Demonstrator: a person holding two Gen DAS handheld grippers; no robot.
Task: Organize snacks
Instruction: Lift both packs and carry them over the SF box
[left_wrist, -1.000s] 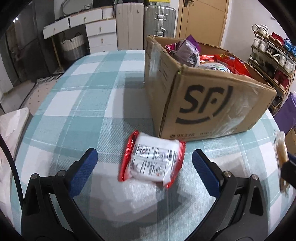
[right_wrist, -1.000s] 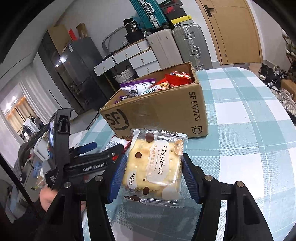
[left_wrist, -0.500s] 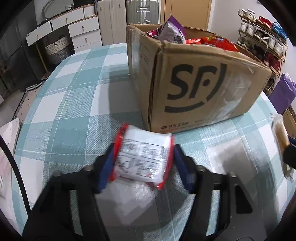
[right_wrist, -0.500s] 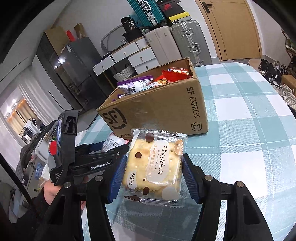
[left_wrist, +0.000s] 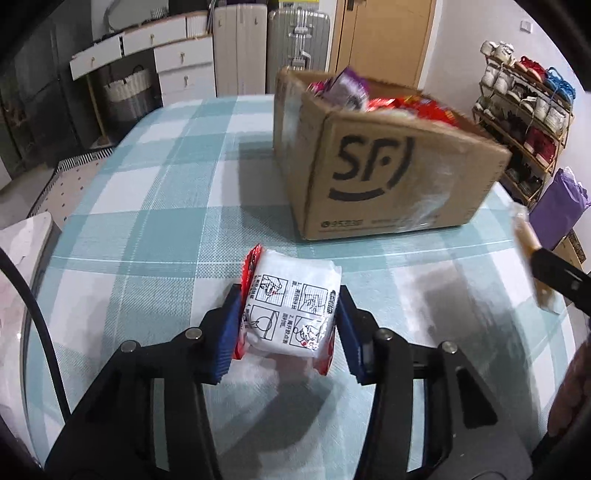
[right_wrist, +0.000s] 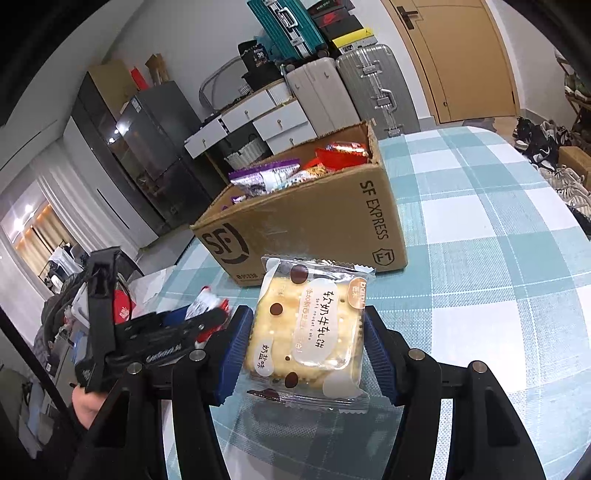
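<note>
Left gripper (left_wrist: 290, 325): the jaws are closing on a white snack packet with red edges (left_wrist: 290, 312), and both blue pads (left_wrist: 228, 341) press against its two side seams. The packet is pinched between the pads with its printed instruction panel facing the camera. It sits over the checked tablecloth (left_wrist: 155, 206), in front of the cardboard box (left_wrist: 388, 173); whether its underside touches the cloth cannot be told from this view.

Right gripper (right_wrist: 306, 347): the jaws are pinching a clear-wrapped cracker cake (right_wrist: 308, 332) from both sides. The pale square biscuit shows through the wrapper, which carries brown dots and a white label (printed text runs along its length). The package is held above the tablecloth, on the near side of the box and apart from it.

Cardboard box: it stands open on the table, with a large logo on its short face and lettering on its long face. It holds several snack packets, including a purple packet (right_wrist: 264, 175) and red packets (right_wrist: 340, 155), which rise to about the rim.

Cross-view check: in the right wrist view, the left gripper appears at the lower left, held by a person's hand (right_wrist: 86, 404), with the red-edged packet visible at its tips. In the left wrist view, the cracker cake appears blurred at the right edge.

Background: suitcases (right_wrist: 354, 88) and white drawers (left_wrist: 147, 48) stand beyond the table, and a shoe rack (left_wrist: 524, 110) is to the side.
</note>
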